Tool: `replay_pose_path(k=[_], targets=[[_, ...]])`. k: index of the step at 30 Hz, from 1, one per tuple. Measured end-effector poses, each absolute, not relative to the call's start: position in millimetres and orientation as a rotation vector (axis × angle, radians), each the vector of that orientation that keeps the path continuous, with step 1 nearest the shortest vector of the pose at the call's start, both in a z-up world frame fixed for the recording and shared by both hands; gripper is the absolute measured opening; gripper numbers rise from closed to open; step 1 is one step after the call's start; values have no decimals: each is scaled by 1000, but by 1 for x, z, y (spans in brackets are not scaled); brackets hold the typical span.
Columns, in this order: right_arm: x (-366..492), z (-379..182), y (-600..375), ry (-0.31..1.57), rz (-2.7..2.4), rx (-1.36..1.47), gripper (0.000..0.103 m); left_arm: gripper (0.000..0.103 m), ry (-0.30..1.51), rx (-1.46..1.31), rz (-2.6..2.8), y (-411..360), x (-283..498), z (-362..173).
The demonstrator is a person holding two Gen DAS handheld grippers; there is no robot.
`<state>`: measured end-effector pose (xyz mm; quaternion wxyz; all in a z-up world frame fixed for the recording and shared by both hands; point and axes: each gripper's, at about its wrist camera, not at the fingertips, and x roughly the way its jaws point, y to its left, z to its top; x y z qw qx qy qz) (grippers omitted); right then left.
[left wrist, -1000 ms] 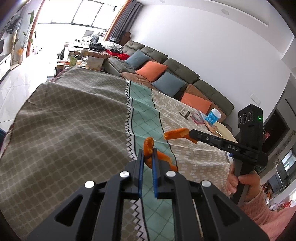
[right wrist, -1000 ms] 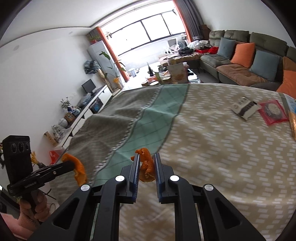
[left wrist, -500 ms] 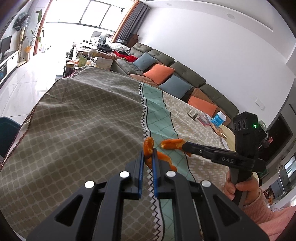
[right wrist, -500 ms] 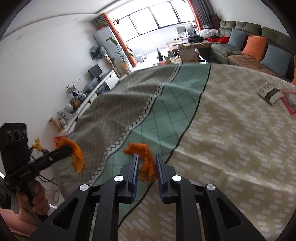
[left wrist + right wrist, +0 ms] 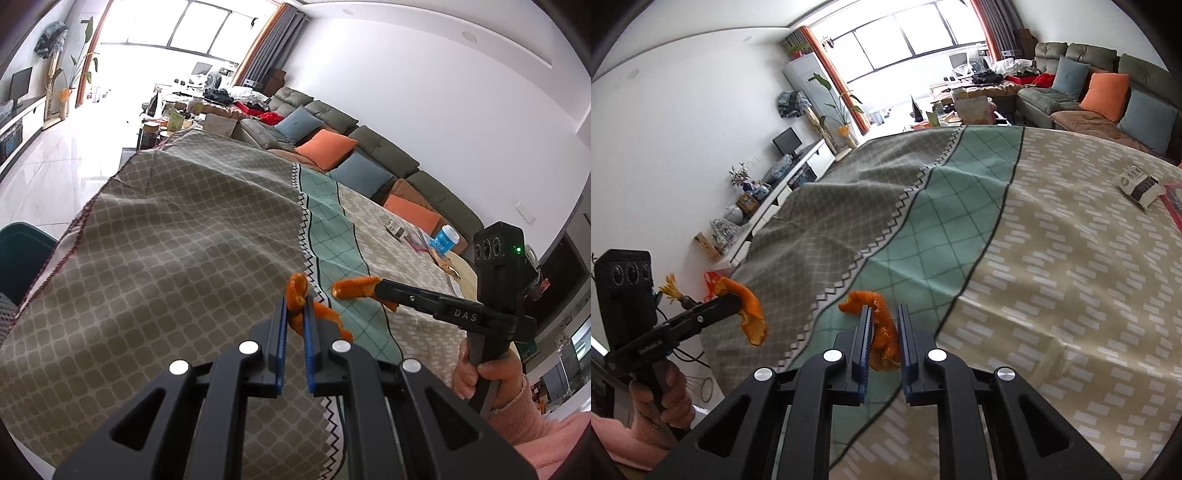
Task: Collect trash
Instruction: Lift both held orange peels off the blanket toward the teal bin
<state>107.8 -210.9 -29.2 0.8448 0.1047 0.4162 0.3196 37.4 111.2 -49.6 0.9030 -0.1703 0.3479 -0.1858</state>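
Orange peel fills both pairs of jaws above a table spread with a patterned cloth (image 5: 177, 236) in grey-brown, green and beige bands. The left gripper (image 5: 295, 314) is clenched on a curled strip of orange peel (image 5: 297, 291), which sticks up past its blue-lined fingertips over the zigzag seam between the grey-brown and green bands. The right gripper (image 5: 882, 328) has a second, crumpled piece of orange peel (image 5: 882, 332) between its pads, and its jaws are closing on it; this piece hangs over the green band.

Only the left wrist view shows a blue and white tub (image 5: 445, 240) near the far edge of the table, a dark teal bin (image 5: 18, 251) beside the table at the left edge of the picture, and a hand (image 5: 480, 373) in a pink sleeve gripping the right gripper's handle. Only the right wrist view shows a low white cabinet (image 5: 783, 177) along the wall with a small monitor and vases on it, and the other hand (image 5: 661, 398) around the left gripper's handle. A white and dark snack packet (image 5: 1137, 184) lies on the beige band, well apart from both grippers, and appears small in the left view too. Both views take in a grey-green sofa (image 5: 1082, 92) with orange and blue cushions.
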Motion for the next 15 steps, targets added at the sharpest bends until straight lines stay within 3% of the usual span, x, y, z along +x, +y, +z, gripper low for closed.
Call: replay_pose_path(k=[15], targets=[[102,-10,-189,833,757,269,13,10,681,-348,-328,131,21,-41]])
